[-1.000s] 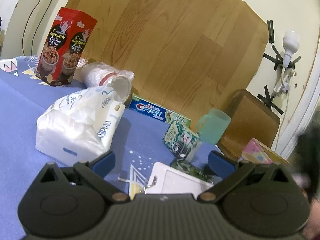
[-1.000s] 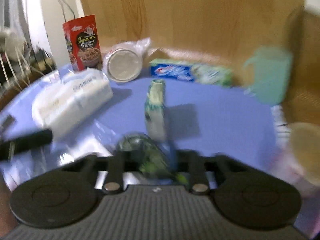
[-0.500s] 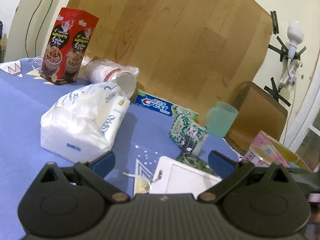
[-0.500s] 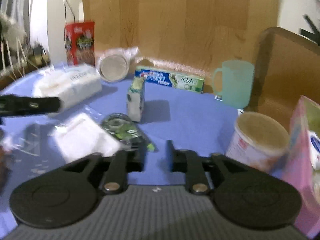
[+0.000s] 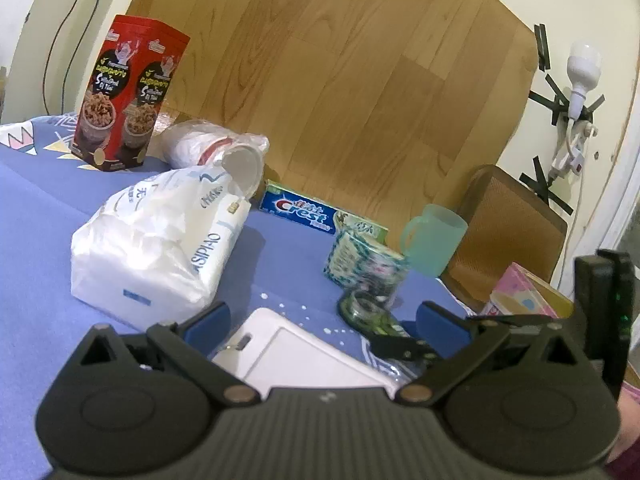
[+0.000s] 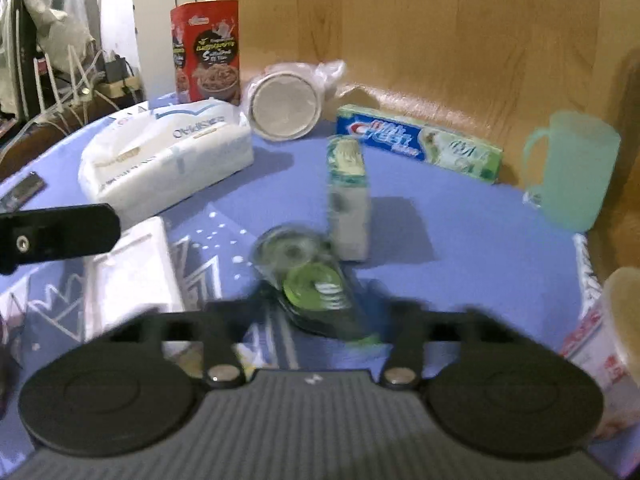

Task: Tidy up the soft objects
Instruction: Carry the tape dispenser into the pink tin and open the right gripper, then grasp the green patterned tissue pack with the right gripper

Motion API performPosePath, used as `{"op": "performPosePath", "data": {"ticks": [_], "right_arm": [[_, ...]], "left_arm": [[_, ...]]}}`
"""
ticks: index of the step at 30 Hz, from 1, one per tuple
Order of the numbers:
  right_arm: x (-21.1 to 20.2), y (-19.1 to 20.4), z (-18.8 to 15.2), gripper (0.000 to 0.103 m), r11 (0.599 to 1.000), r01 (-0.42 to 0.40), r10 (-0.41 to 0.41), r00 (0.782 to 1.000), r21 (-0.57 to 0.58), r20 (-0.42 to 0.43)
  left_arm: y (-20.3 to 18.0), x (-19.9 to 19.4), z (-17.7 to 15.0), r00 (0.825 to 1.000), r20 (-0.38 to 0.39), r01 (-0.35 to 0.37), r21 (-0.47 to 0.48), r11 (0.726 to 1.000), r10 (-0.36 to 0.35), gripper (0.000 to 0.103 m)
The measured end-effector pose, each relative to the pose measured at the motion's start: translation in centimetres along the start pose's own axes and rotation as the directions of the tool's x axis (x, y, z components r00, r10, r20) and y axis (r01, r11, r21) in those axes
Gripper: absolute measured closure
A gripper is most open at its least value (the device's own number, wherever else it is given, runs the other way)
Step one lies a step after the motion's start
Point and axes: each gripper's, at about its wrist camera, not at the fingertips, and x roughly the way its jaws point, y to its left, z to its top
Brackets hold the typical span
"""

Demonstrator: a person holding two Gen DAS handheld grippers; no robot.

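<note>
1. The left gripper (image 5: 322, 320) hovers with its blue-tipped fingers (image 5: 206, 316) spread wide over a flat white card holder (image 5: 296, 354); it holds nothing.
2. The right gripper (image 6: 316, 312) is blurred. Its fingers look parted around a round green tape dispenser (image 6: 308, 280), but whether they touch it I cannot tell.
3. The main soft thing, a tissue pack (image 5: 160, 240), lies on the blue tablecloth (image 5: 36, 216), ahead and to the left of the left gripper. A small tissue packet (image 5: 366, 266) stands upright just behind the dispenser.
4. Risk: the packet stands narrow and tall, so a sweep by either gripper would likely tip it toward the green mug (image 5: 434, 240).
5. Risk: the two grippers work close together; crossing paths could knock the dispenser or the card holder aside.
6. Risk: the tissue pack's plastic wrap looks slick and crinkled, so a shallow pinch may slip or tear the film.
7. Materials: the pack is pillowy and will give; the toothpaste box (image 5: 316, 212) and red snack box (image 5: 124, 96) are stiff card; the mug is translucent plastic.
</note>
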Motion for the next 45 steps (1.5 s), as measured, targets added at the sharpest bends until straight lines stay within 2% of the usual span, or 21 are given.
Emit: {"op": "performPosePath", "data": {"ticks": [5,8,9,11,14,15,18,21,22,24,26,29,31,32,34,38,39,40,41,43,45], "right_arm": [[-4.5,1.4,-3.2,0.064,0.999,-0.027,0.027,1.000,0.041,-0.003],[-8.5,1.8,-6.2,0.064,0.991,-0.042,0.039,0.999,0.124,0.026],[-9.8,1.7,-7.2,0.064,0.987,-0.026,0.020,0.999,0.159,0.043],[-11.9,1.8,-8.7,0.064,0.979,0.022,-0.039,0.996,0.204,0.078],[-14.3,1.8,-10.5,0.064,0.966,0.083,-0.119,0.984,0.246,0.136],[-14.9,1.6,-11.0,0.064,0.958,0.089,-0.136,0.978,0.274,0.156],[-16.7,1.2,-11.8,0.064,0.940,0.098,-0.176,0.960,0.326,0.220],[-17.9,0.6,-12.0,0.064,0.933,0.130,-0.225,0.938,0.336,0.262],[-18.4,0.3,-12.1,0.064,0.930,0.134,-0.237,0.931,0.343,0.278],[-19.5,-0.2,-12.5,0.064,0.920,0.163,-0.281,0.908,0.356,0.311],[-20.5,-0.9,-12.9,0.063,0.906,0.207,-0.337,0.881,0.370,0.332],[-22.1,-2.5,-13.3,0.063,0.874,0.270,-0.421,0.836,0.404,0.352],[-23.2,-4.2,-13.6,0.063,0.846,0.304,-0.474,0.805,0.438,0.356],[-23.5,-5.2,-13.6,0.063,0.829,0.324,-0.502,0.791,0.455,0.350],[-24.1,-7.1,-13.7,0.063,0.781,0.391,-0.579,0.746,0.487,0.329],[-23.9,-12.2,-14.0,0.062,0.648,0.546,-0.735,0.631,0.531,0.248],[-23.2,-13.2,-14.1,0.050,0.614,0.605,-0.770,0.599,0.506,0.219],[-22.5,-14.1,-14.2,0.040,0.582,0.656,-0.797,0.578,0.481,0.176],[-22.1,-14.8,-14.5,0.041,0.560,0.680,-0.810,0.570,0.473,0.140],[-22.5,-15.4,-15.5,0.041,0.568,0.635,-0.792,0.595,0.524,0.137],[-23.2,-14.7,-16.3,0.041,0.575,0.589,-0.782,0.600,0.568,0.169]], "left_arm": [[0.2,-0.2,0.0,1.000,0.003,0.003,-0.015,1.000,-0.003,0.001],[-0.7,-0.4,0.0,1.000,-0.023,0.013,0.022,1.000,-0.013,0.001],[-1.4,-0.7,-0.1,0.999,-0.038,0.033,0.021,0.999,-0.032,0.001],[-3.6,-1.7,-0.3,0.989,-0.057,0.139,0.025,0.990,-0.137,0.001],[-9.0,-2.0,-1.2,0.971,-0.140,0.213,0.153,0.965,-0.192,0.003],[-10.6,-1.6,-1.6,0.958,-0.189,0.249,0.160,0.955,-0.218,0.005],[-13.5,0.1,-2.5,0.904,-0.299,0.348,0.100,0.932,-0.306,0.017],[-16.5,1.8,-2.6,0.858,-0.363,0.410,0.060,0.910,-0.363,0.025],[-17.7,2.4,-2.6,0.838,-0.384,0.437,0.049,0.898,-0.387,0.031],[-20.2,3.3,-2.8,0.809,-0.414,0.477,0.051,0.877,-0.416,0.043],[-22.7,4.1,-2.8,0.797,-0.430,0.501,0.077,0.862,-0.425,0.060],[-26.4,5.0,-2.9,0.782,-0.443,0.533,0.112,0.838,-0.438,0.062],[-29.2,5.6,-2.9,0.781,-0.438,0.551,0.146,0.822,-0.446,0.062],[-30.4,5.8,-3.0,0.785,-0.431,0.553,0.168,0.816,-0.444,0.057],[-32.6,6.0,-3.1,0.799,-0.414,0.550,0.214,0.807,-0.435,0.047],[-34.3,5.8,-3.5,0.828,-0.367,0.532,0.269,0.803,-0.425,0.039],[-34.1,5.7,-3.7,0.829,-0.367,0.530,0.273,0.803,-0.422,0.039],[-33.8,5.6,-3.8,0.832,-0.365,0.525,0.277,0.805,-0.417,0.039],[-33.4,5.5,-3.9,0.839,-0.360,0.516,0.284,0.808,-0.408,0.039],[-31.9,5.1,-3.7,0.856,-0.346,0.490,0.302,0.818,-0.385,0.039],[-29.6,4.6,-3.6,0.870,-0.331,0.465,0.305,0.831,-0.365,0.038]]}}
